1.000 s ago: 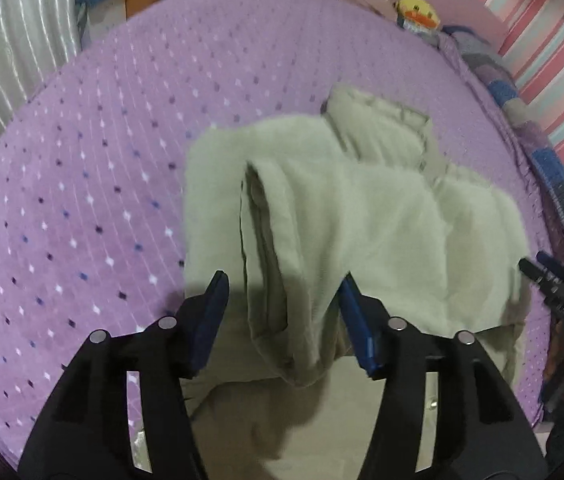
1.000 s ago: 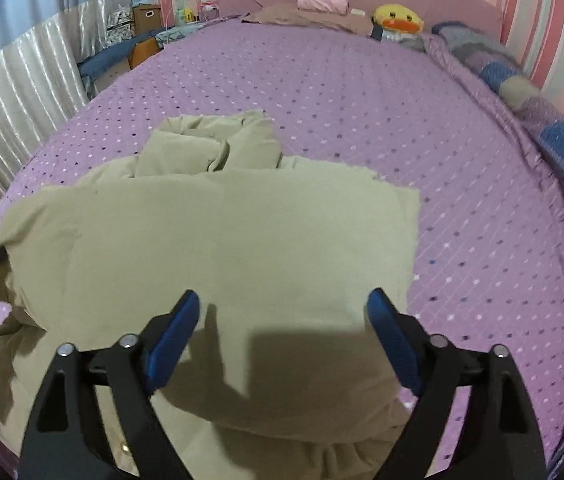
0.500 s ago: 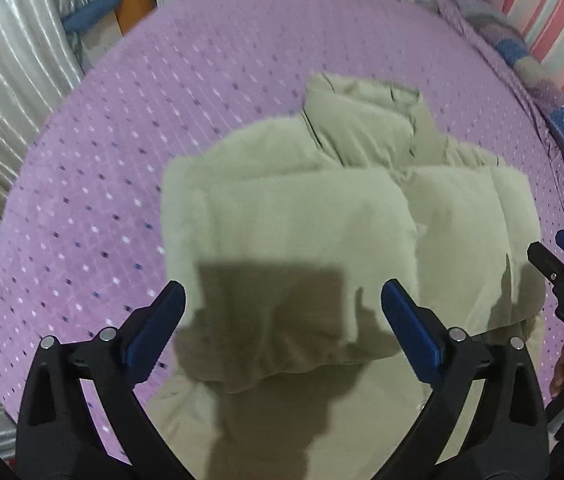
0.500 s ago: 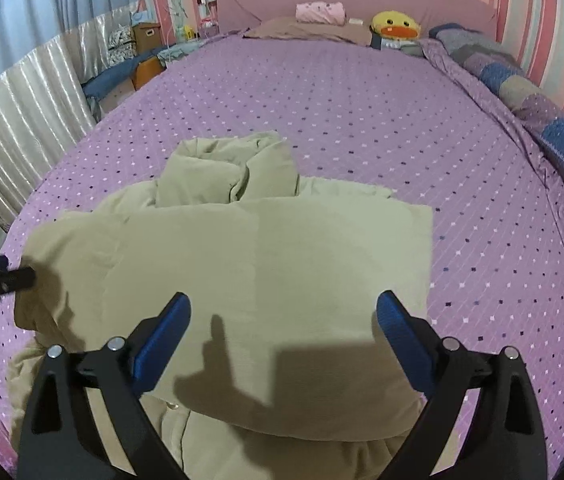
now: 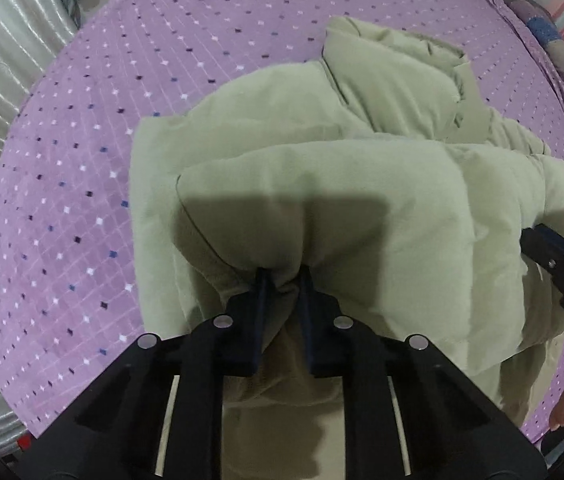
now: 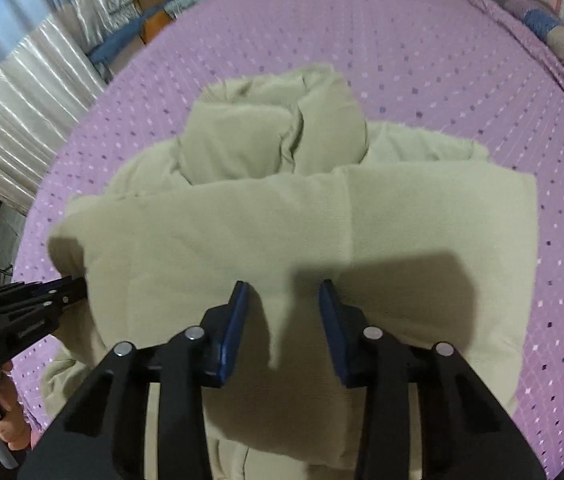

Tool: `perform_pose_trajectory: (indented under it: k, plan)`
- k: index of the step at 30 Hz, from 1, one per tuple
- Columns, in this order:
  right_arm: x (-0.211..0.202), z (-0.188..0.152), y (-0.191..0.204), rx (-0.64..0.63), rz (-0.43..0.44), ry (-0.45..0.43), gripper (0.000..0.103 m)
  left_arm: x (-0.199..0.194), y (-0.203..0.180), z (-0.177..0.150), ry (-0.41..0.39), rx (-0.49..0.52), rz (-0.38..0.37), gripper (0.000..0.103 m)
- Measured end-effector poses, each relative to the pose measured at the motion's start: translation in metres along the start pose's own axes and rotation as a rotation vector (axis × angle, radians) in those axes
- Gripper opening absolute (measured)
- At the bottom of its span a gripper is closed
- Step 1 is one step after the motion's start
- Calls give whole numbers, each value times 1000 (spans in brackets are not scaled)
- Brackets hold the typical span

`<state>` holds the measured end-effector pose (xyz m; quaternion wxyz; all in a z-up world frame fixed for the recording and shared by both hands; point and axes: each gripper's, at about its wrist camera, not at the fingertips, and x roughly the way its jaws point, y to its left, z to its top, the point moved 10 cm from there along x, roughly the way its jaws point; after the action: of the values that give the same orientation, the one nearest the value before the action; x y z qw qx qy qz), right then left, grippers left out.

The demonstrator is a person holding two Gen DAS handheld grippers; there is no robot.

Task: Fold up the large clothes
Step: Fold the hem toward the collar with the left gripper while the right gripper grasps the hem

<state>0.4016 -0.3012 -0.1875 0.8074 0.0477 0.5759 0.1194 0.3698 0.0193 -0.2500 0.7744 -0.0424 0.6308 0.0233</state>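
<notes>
Both of my grippers have dropped closer to the pale green padded jacket (image 5: 322, 200) folded on the purple bed (image 5: 81, 160). Left gripper (image 5: 284, 280) is closing, pinching its near edge; right gripper (image 6: 284, 300) is closing, fabric between its pads.

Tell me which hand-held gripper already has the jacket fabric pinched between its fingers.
The left hand-held gripper: its jaws are closing with a bunch of the pale green padded jacket squeezed between them. The right hand-held gripper is closing too, with fabric between its wider-set jaws.
</notes>
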Motion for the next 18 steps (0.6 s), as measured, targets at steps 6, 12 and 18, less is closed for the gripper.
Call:
perform_pose_trajectory:
  k: [6,12,18]
  plan:
    - [29,0,-8,24,0,70,37,25,-4,7,19,25,10,15]
    - [51,0,-7,-1,-55,95,37,36,-5,6,23,52,25,16]
    - [63,1,-7,-12,-83,109,37,43,-5,6,36,61,16,16]
